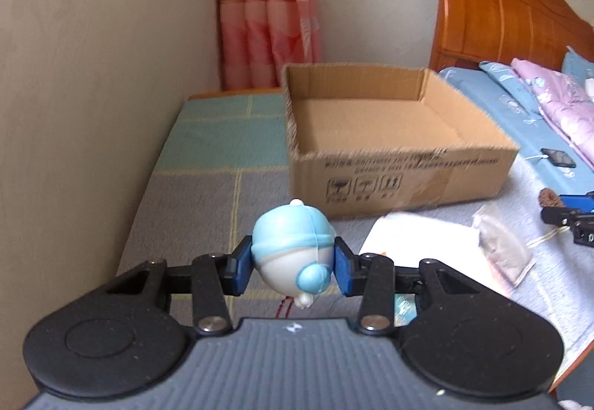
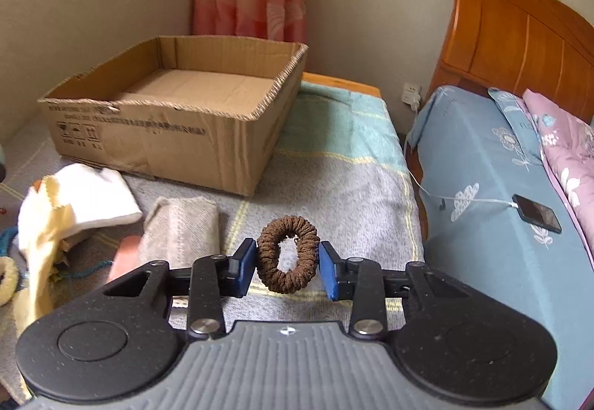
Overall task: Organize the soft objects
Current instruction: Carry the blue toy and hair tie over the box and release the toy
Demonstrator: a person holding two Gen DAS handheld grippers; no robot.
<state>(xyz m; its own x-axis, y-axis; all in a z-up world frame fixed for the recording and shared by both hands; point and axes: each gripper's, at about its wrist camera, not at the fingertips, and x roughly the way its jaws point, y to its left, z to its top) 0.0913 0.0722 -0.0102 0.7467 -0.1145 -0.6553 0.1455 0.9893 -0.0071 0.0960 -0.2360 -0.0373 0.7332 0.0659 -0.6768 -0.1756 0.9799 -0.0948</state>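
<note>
Right wrist view: cardboard box [image 2: 156,135] holds nothing visible.

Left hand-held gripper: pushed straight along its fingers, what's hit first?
Probably the cardboard box, near wall, though depth is unclear. The left hand-held gripper already clamps the blue toy.

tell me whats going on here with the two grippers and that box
A person is tidying soft things off a blanket-covered bed with two hand-held grippers. The left gripper is shut on a small blue and white squishy toy, and the right gripper is shut on a brown scrunchie. Both are held clear of the bedding. The open cardboard box ahead looks empty. A white cloth and a beige cloth lie on the blanket.
</note>
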